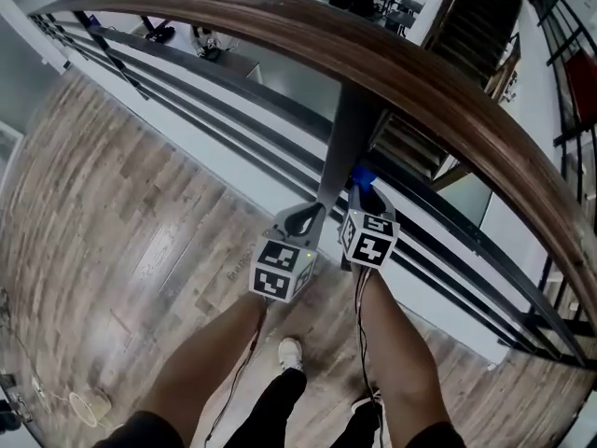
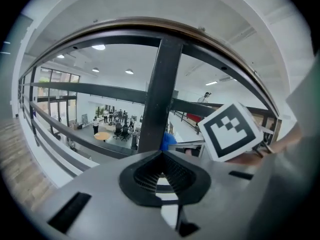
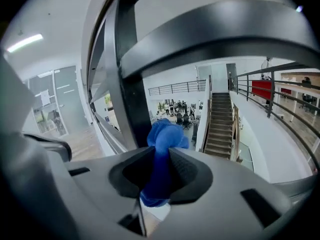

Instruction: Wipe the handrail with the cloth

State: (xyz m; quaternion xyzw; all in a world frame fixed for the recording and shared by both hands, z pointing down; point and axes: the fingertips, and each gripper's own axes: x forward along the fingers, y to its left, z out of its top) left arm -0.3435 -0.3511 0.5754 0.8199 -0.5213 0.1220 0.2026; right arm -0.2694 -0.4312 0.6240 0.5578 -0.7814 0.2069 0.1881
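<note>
The brown wooden handrail (image 1: 420, 73) curves over both grippers, borne by a dark metal post (image 1: 347, 147). My right gripper (image 1: 362, 192) sits just right of the post's foot, below the rail, and is shut on a blue cloth (image 3: 165, 136) bunched between its pads. The cloth (image 1: 362, 175) pokes up past the jaws and does not touch the handrail. My left gripper (image 1: 306, 216) is shut with nothing in it, right in front of the post (image 2: 159, 94). In the left gripper view, the handrail (image 2: 150, 25) arches above and the right gripper's marker cube (image 2: 230, 130) is close on the right.
Dark horizontal bars (image 1: 187, 110) run under the handrail along the balustrade. Beyond it is a drop to a lower floor with a staircase (image 3: 220, 129) and distant people. The person's legs and shoes (image 1: 291, 351) stand on the wood floor (image 1: 121, 222).
</note>
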